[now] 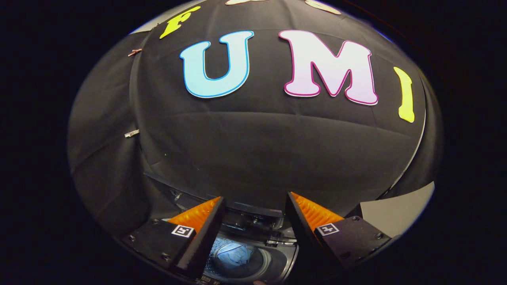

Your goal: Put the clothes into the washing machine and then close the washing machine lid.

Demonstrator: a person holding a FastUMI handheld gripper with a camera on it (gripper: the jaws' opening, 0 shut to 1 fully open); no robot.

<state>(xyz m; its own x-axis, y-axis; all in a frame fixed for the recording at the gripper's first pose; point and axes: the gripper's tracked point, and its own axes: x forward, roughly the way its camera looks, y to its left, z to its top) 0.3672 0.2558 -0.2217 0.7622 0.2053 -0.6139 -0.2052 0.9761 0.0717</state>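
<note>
My gripper (255,200) hangs open above the washing machine (277,259), its two fingers spread wide with nothing between them. Below and between the fingers I look down into the machine's round drum opening. A light blue garment (233,255) lies inside the drum. The machine's dark back panel and rim (253,221) run just beyond the fingertips. The lid itself I cannot make out.
The booth's black cloth wall (253,150) rises close behind the machine. A pale grey surface (400,213) sits to the right of the right finger. Two small clips hold the cloth at the left seam (132,133).
</note>
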